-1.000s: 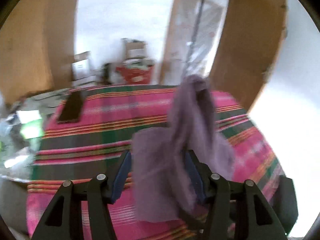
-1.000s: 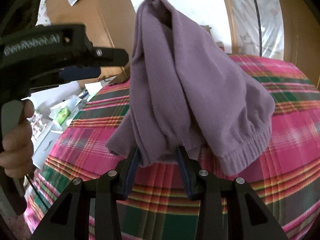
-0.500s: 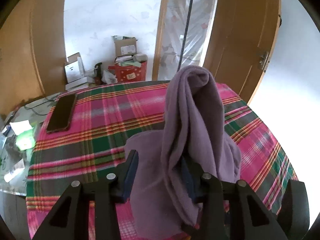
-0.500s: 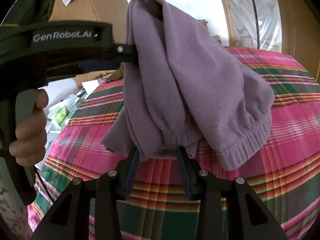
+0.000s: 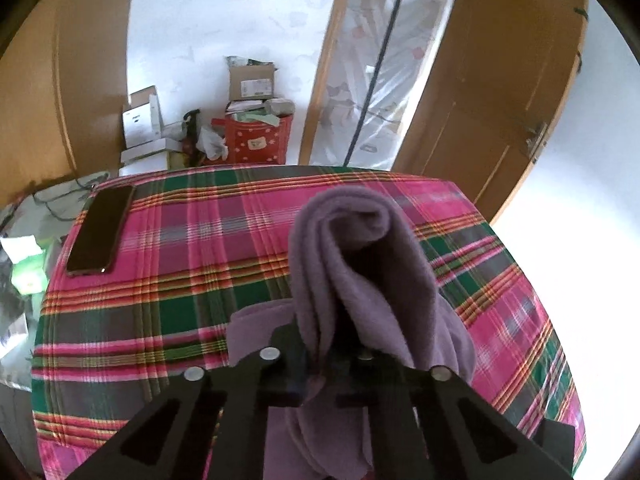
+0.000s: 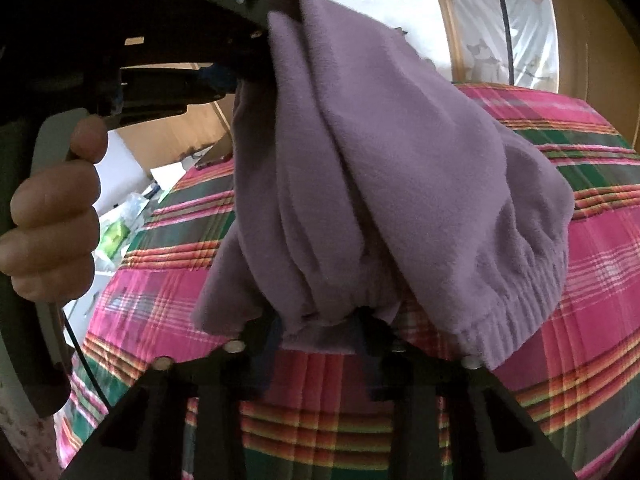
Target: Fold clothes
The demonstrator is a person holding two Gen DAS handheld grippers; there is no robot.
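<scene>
A purple fleece garment with an elastic hem hangs bunched in the air above the plaid-covered table. My left gripper is shut on one end of it, and cloth drapes over its fingers. In the right wrist view the same purple garment fills the middle, and my right gripper is shut on its gathered lower edge. The left gripper shows there at the upper left, clamped on the garment's top, held by a person's hand. Both sets of fingertips are hidden by cloth.
A black phone lies at the table's far left corner. Papers and green packets sit off the left edge. Boxes and a red bag stand on the floor beyond, beside a plastic-covered doorway and a wooden door.
The two grippers have drawn closer together with the garment between them; the left gripper's jaws have closed tighter on the cloth, and the garment now sits nearer and larger in both views.
</scene>
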